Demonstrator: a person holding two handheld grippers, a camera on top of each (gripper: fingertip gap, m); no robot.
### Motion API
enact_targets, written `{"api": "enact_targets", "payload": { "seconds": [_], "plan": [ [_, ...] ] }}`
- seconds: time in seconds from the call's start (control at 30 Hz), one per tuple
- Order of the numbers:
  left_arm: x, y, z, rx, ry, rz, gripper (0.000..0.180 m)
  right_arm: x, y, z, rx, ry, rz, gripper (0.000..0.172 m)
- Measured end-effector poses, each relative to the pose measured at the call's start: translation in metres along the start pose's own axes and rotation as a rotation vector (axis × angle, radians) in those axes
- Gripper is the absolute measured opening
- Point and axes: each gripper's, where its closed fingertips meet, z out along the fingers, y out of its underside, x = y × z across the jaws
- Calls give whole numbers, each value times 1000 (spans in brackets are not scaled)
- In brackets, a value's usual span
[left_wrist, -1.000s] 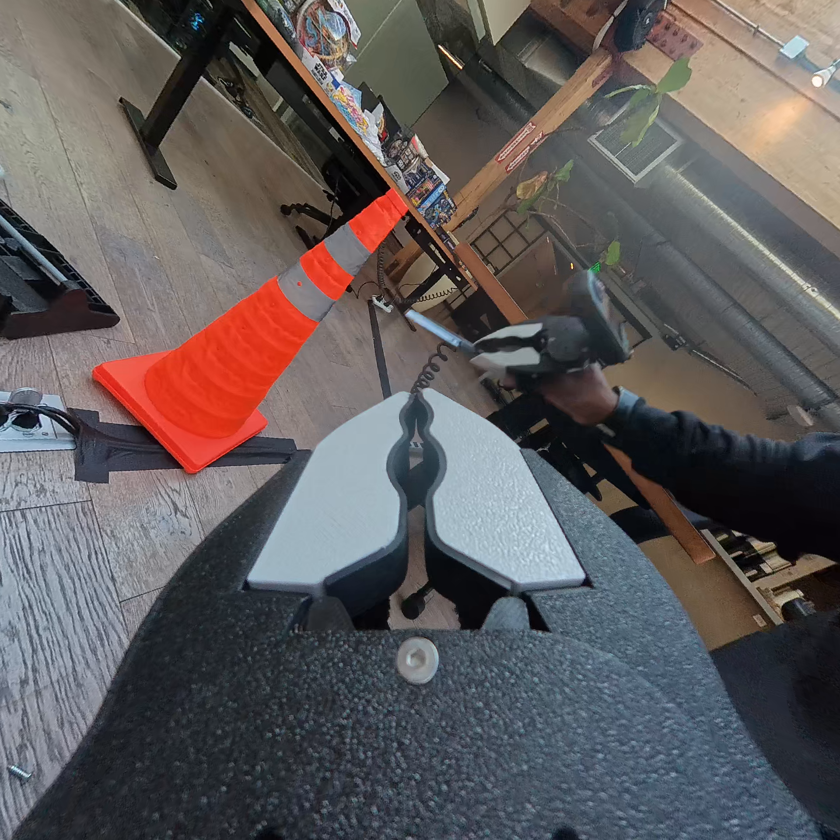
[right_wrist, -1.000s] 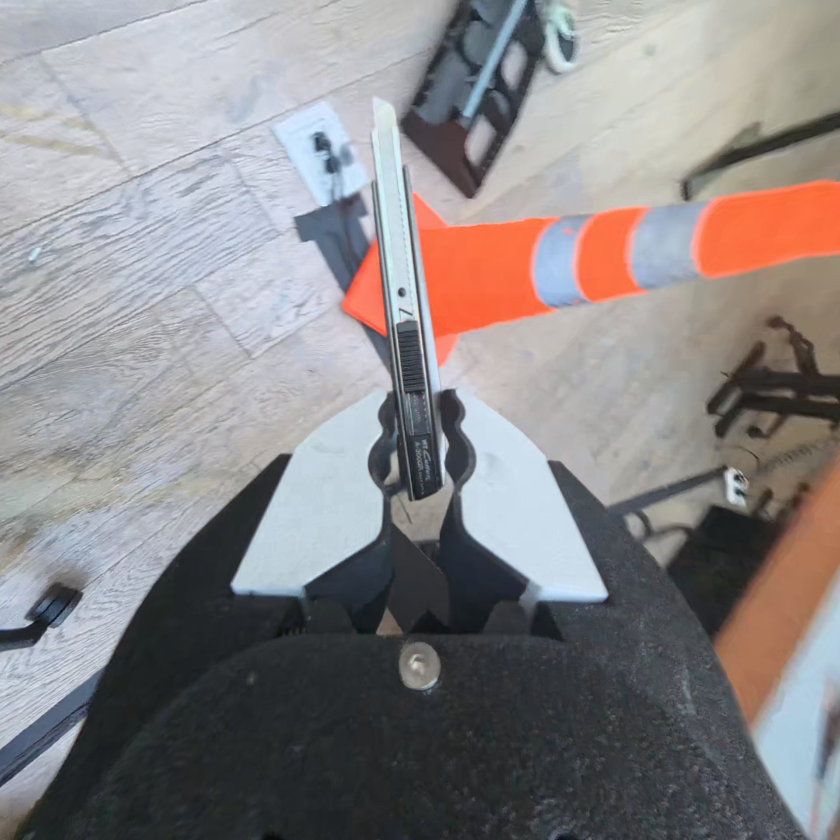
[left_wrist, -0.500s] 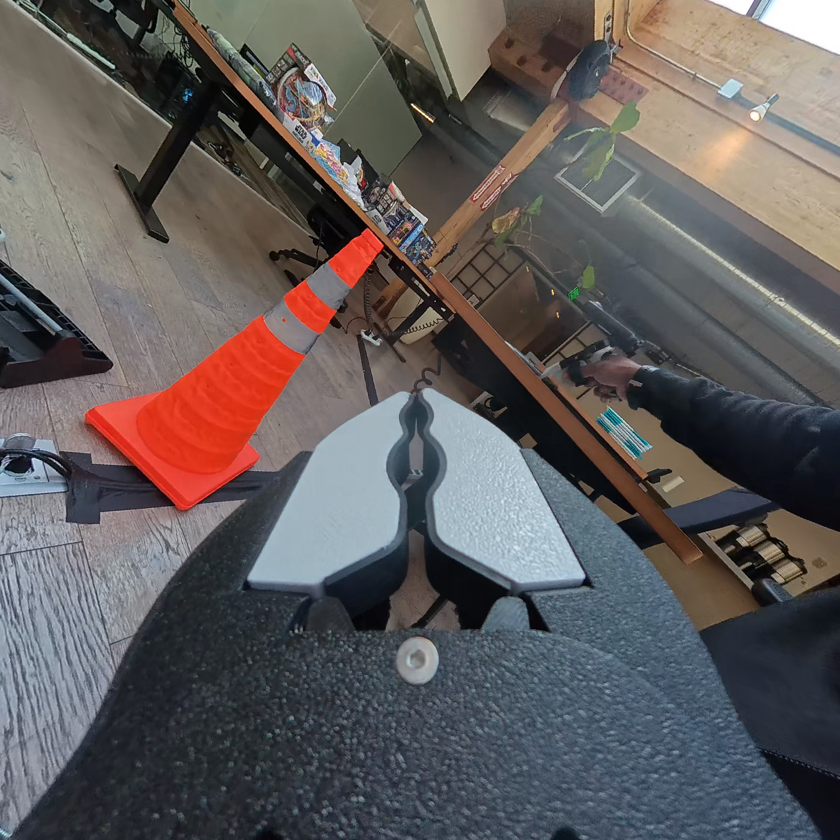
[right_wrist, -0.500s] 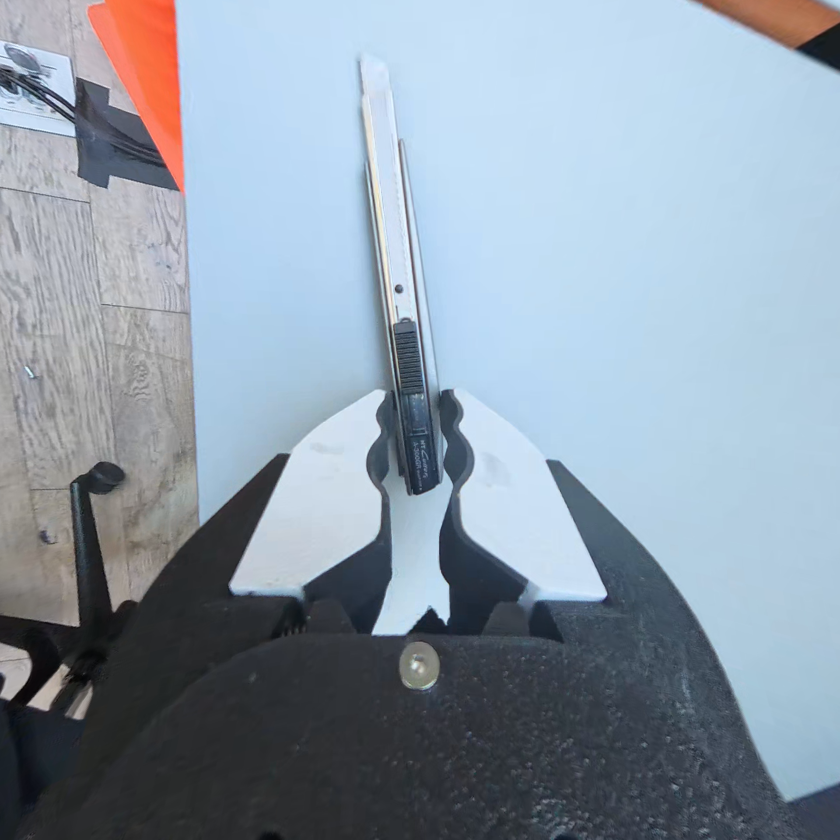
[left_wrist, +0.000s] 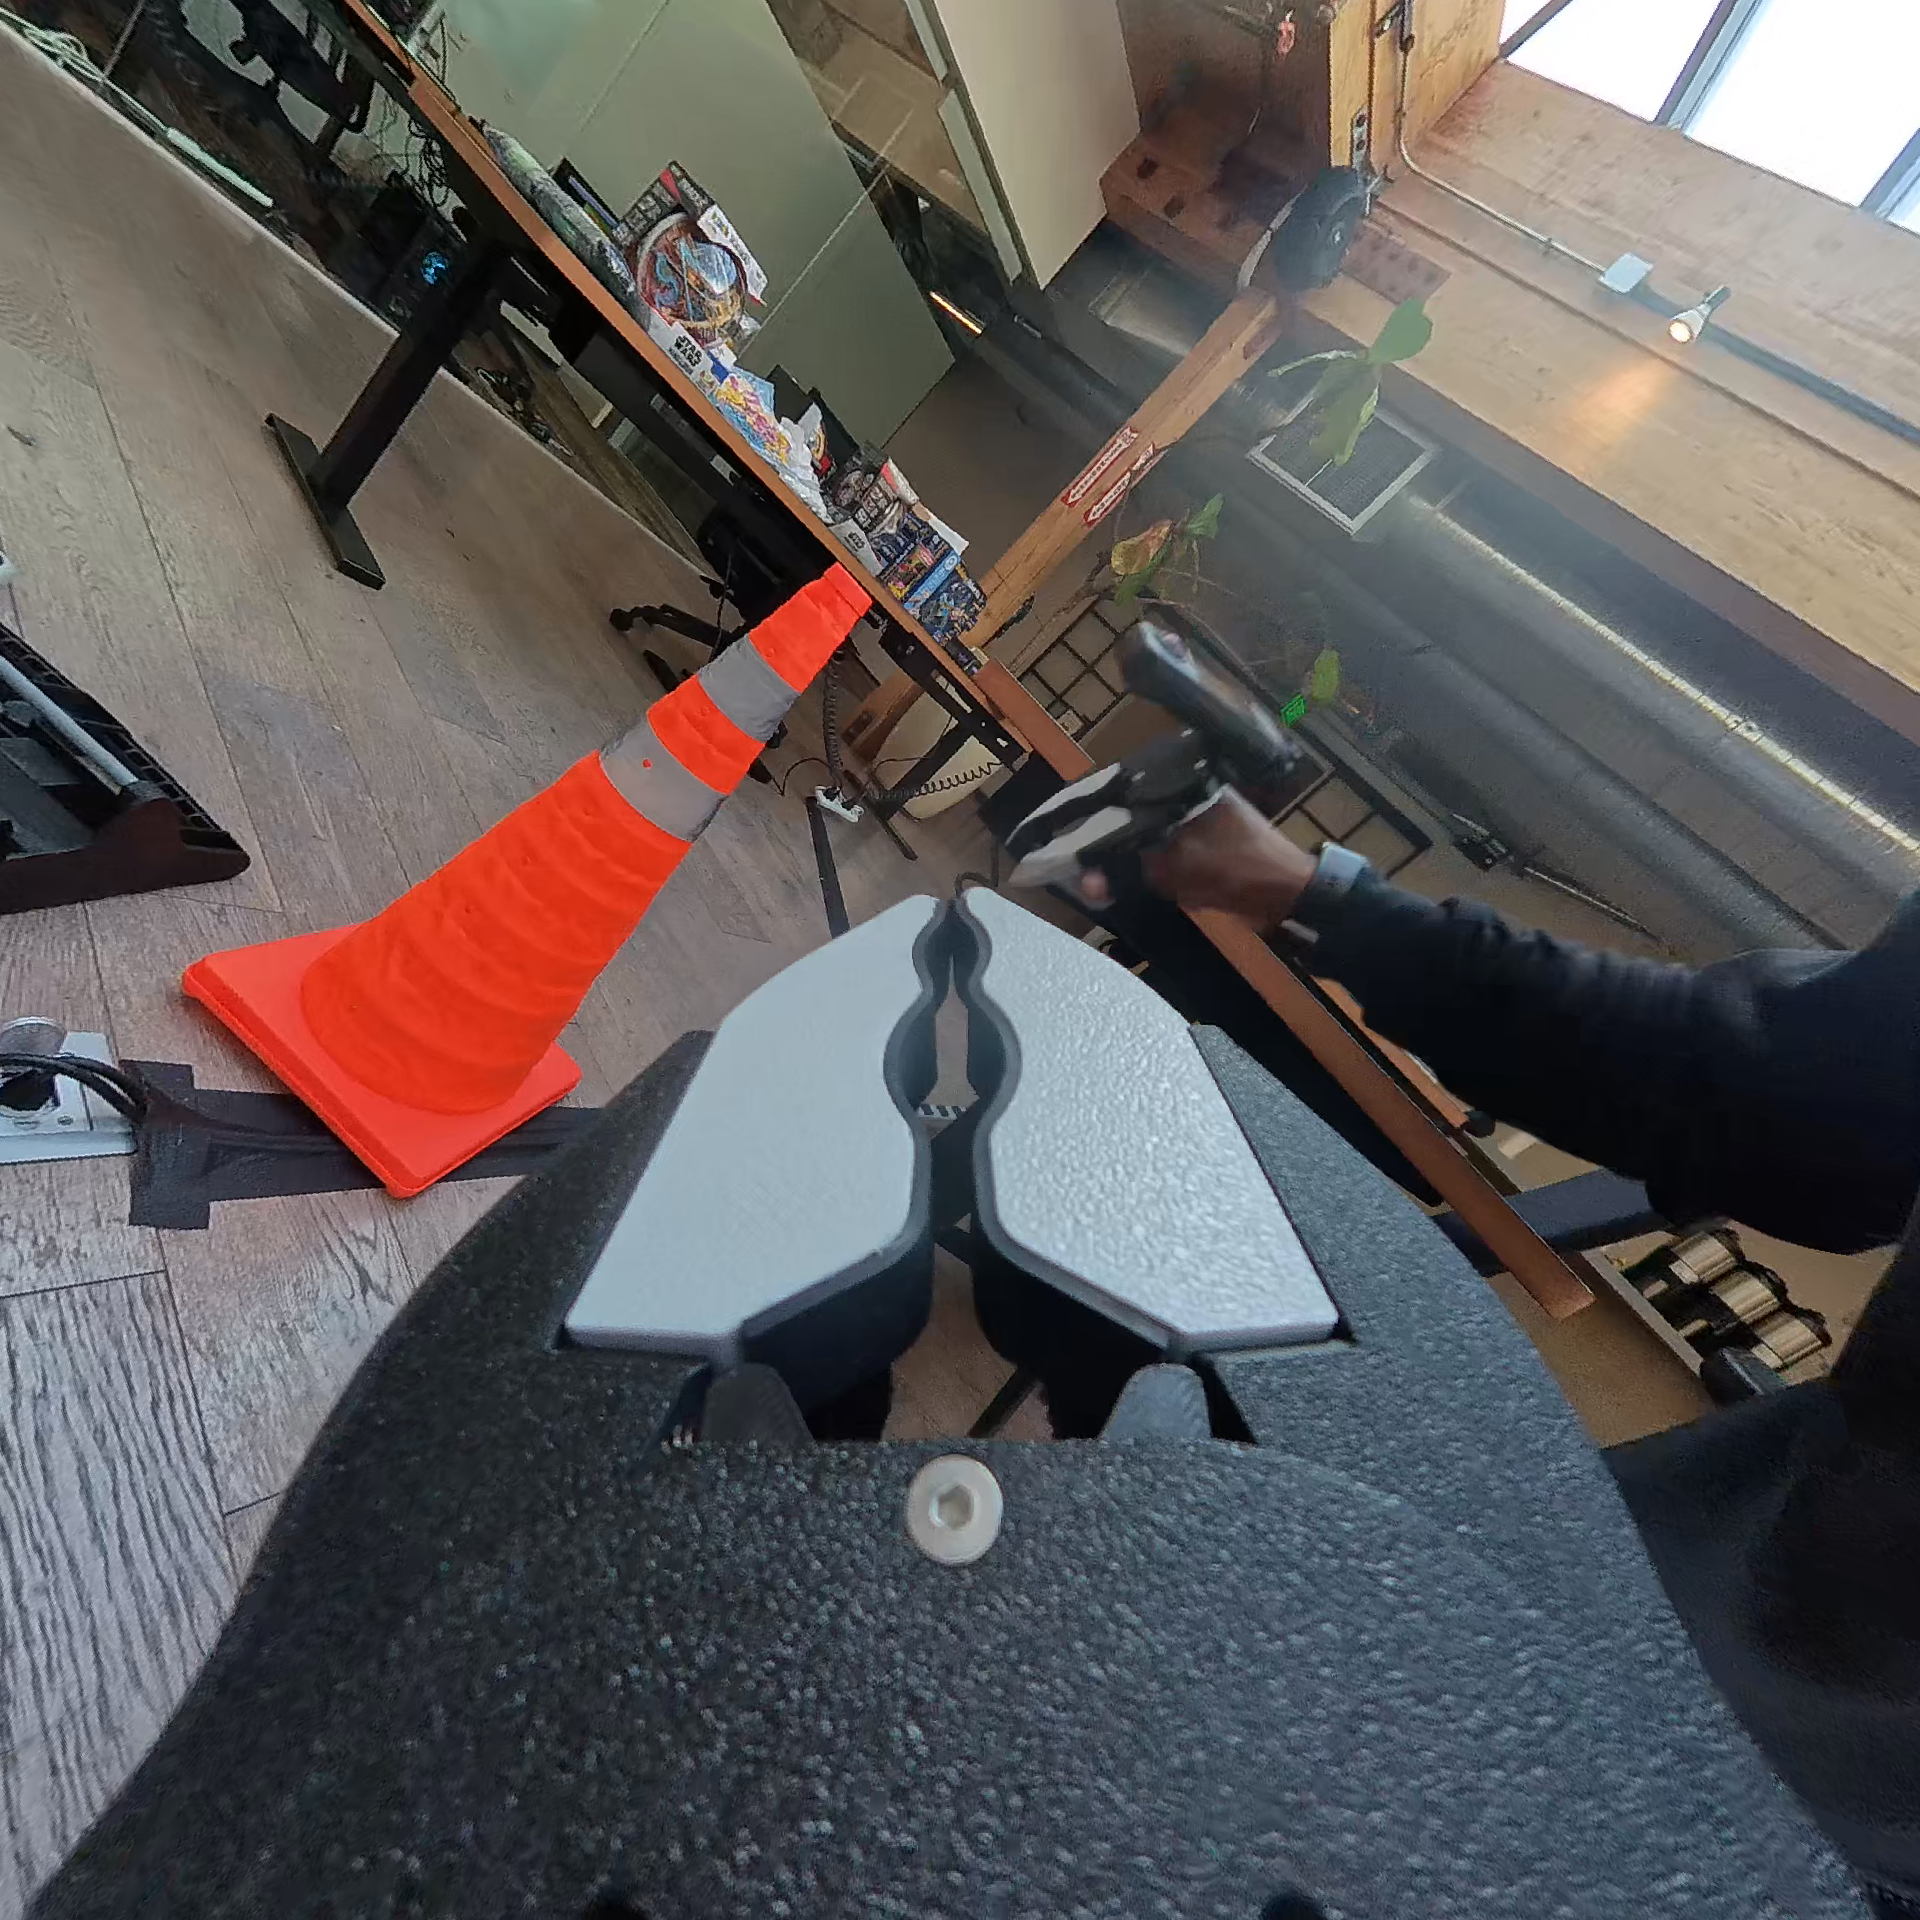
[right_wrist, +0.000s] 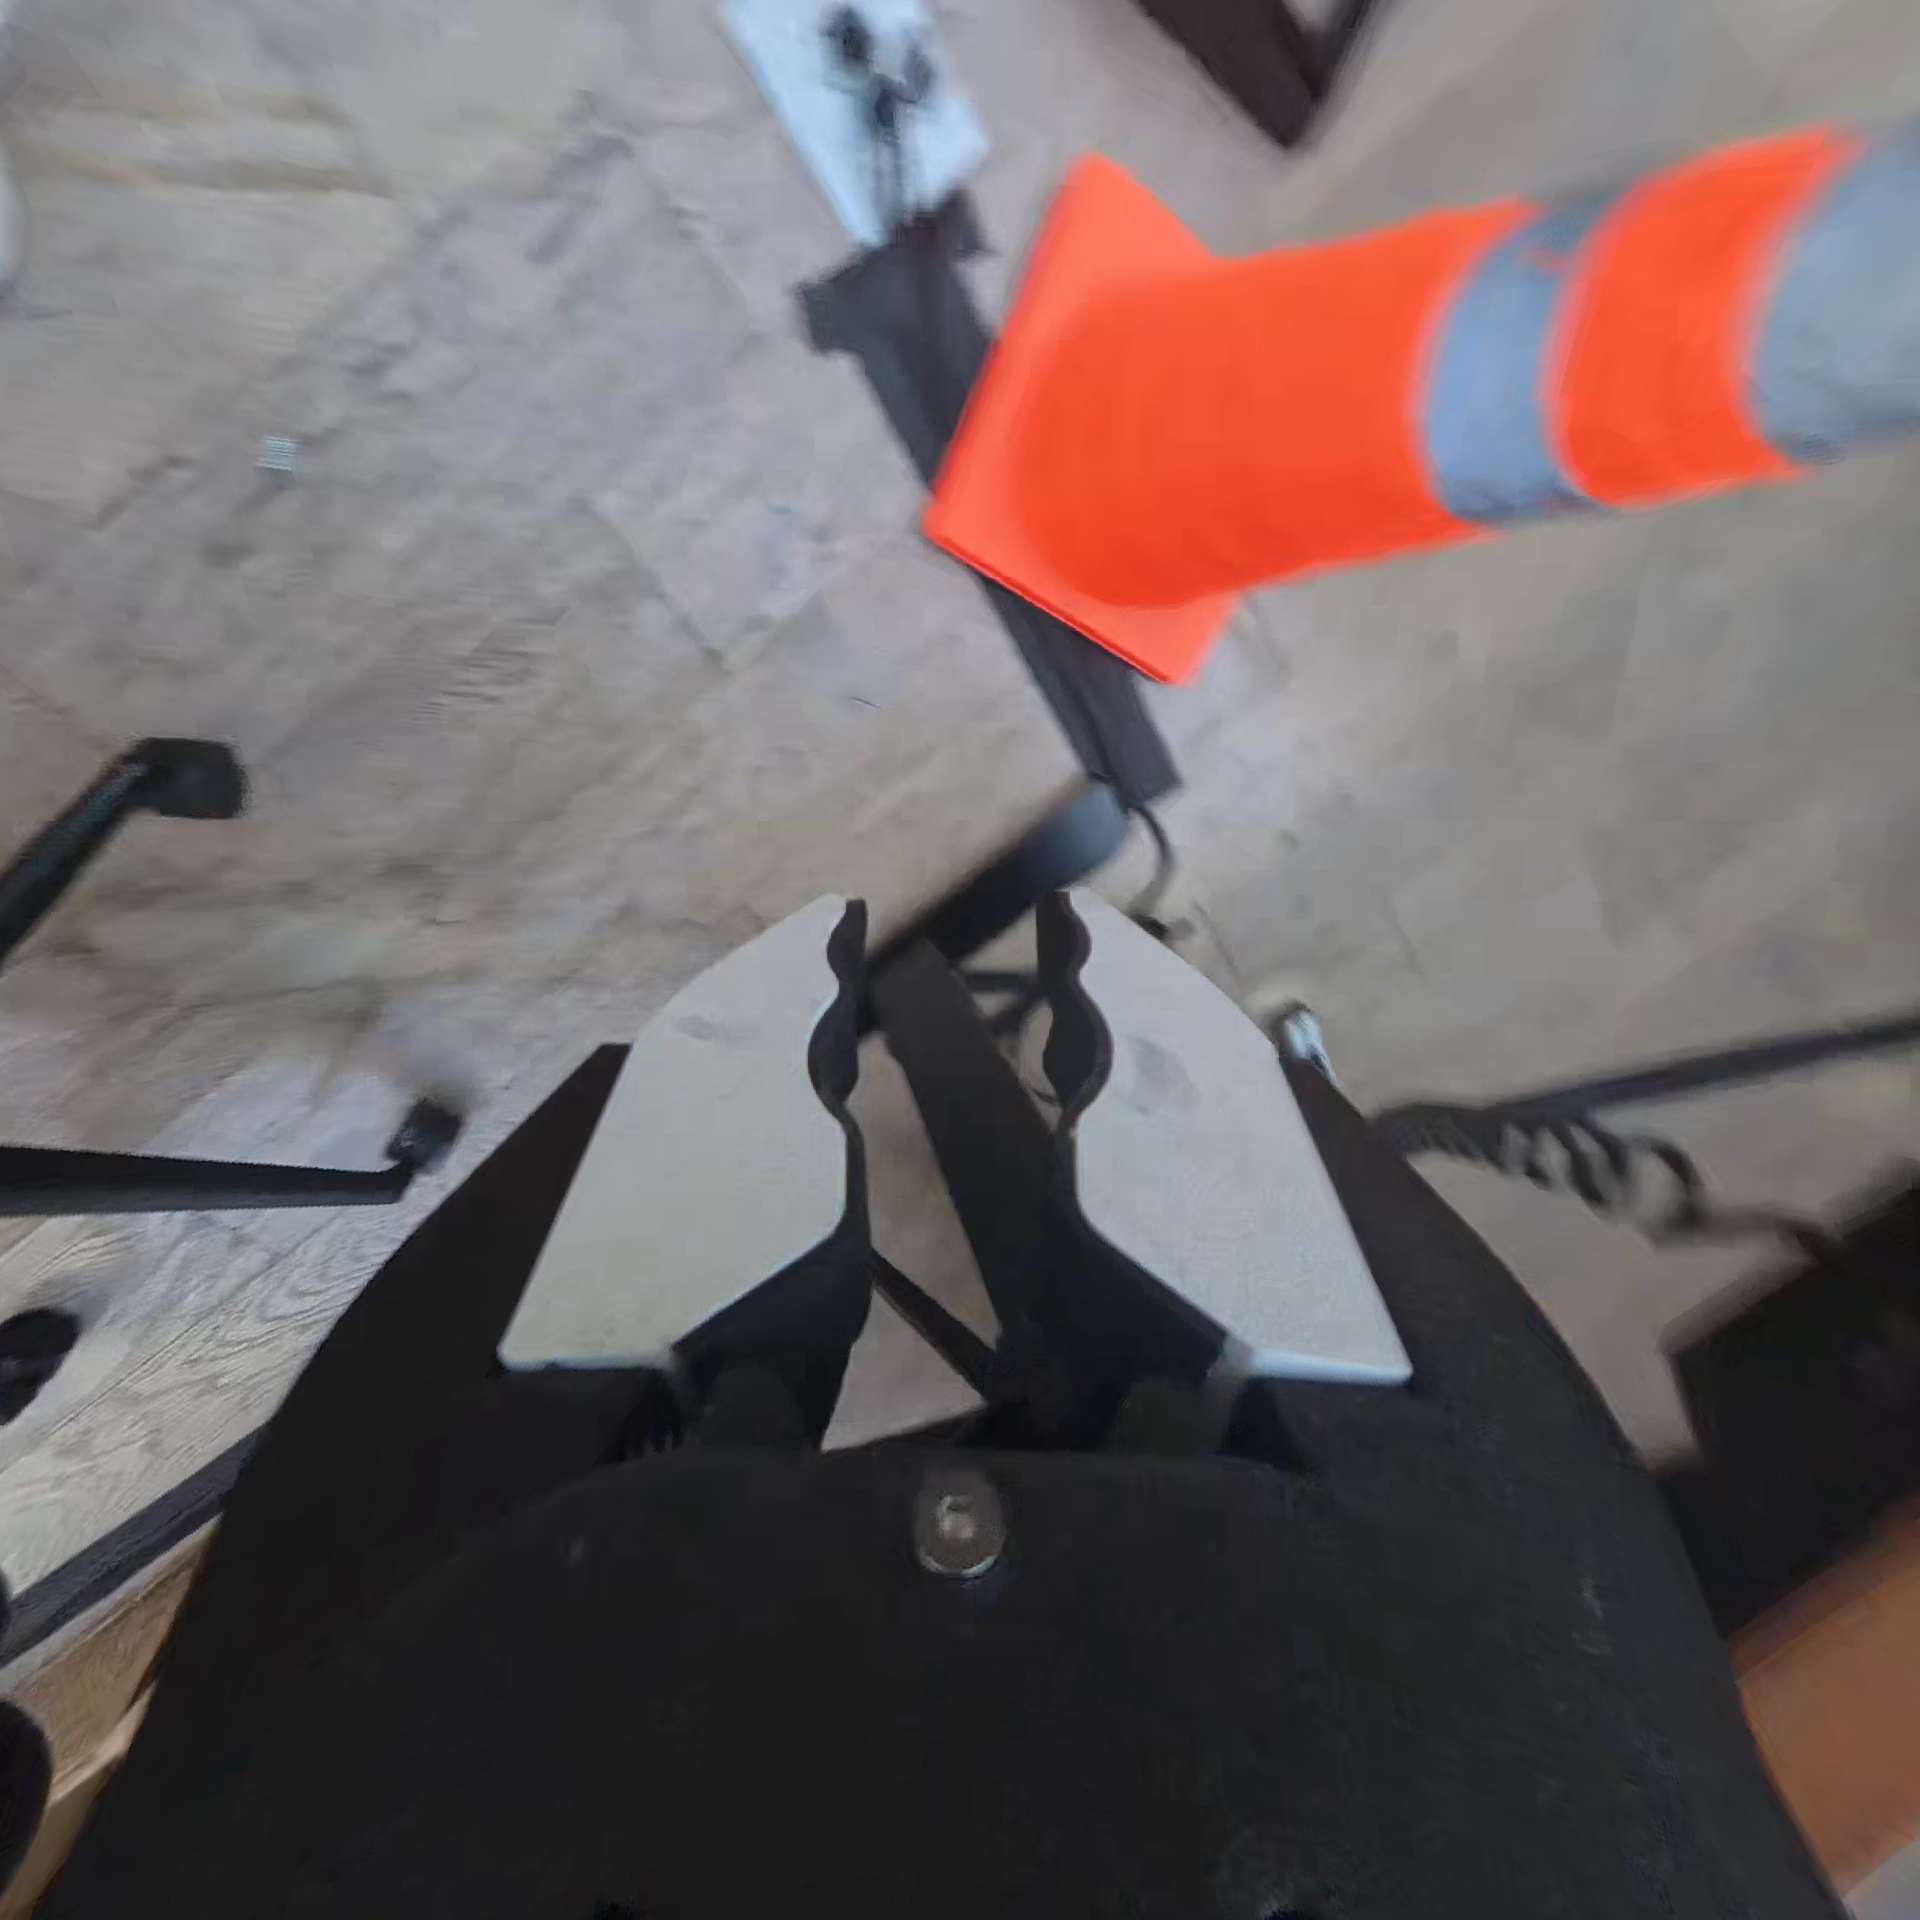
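My left gripper (left_wrist: 954, 904) is shut, its pads meeting with nothing between them, and it is held above a wooden floor. My right gripper (right_wrist: 951, 914) is open, its pads well apart. Only the floor and a black chair base (right_wrist: 966, 1091) show through the gap in a blurred view. The right gripper also shows in the left wrist view (left_wrist: 1055, 842), held by a hand in a dark sleeve near a table edge. An orange traffic cone (left_wrist: 488, 935) with grey bands stands on the floor ahead. It also shows in the right wrist view (right_wrist: 1247, 416).
A white power strip (left_wrist: 52, 1101) with black tape over its cable lies left of the cone. A long wooden table (left_wrist: 665, 364) carries several coloured boxes. Black stands and chair legs (right_wrist: 114, 821) lie on the floor. A coiled cable (right_wrist: 1558, 1153) runs at the right. The grippers' ends are close to 40 cm from one another.
My right gripper held a silver utility knife over a pale blue surface half a second ago. Its jaws have since opened, the knife is gone from view, and it has swung over the floor. My left gripper stays shut.
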Motion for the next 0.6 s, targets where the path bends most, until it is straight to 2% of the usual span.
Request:
{"api": "enact_targets", "payload": {
  "seconds": [0.07, 0.17, 0.23, 0.3, 0.4, 0.47, 0.6],
  "plan": [
    [-2, -5, -7, 27, -11, 4, 0, -104, -35, 84, 28, -238, -87, 35],
    [-6, -17, -23, 91, -29, -6, 0, -256, -48, 217, 30, -521, -142, 38],
    [-9, -25, -35, 137, -42, -16, 0, -337, -40, 301, 35, -586, -193, 38],
    [-12, -33, -45, 182, -49, -32, 0, -398, -29, 372, 34, -574, -282, 40],
    [-19, -42, -55, 245, -68, -61, 0, -463, -19, 446, 8, -580, -242, 41],
    [-26, -47, -57, 270, -86, -73, 0, -487, -22, 478, -21, -579, -79, 40],
    [-42, -56, -53, 287, -115, -92, 0, -511, -45, 517, 1, -617, 281, 36]
  ]
}}
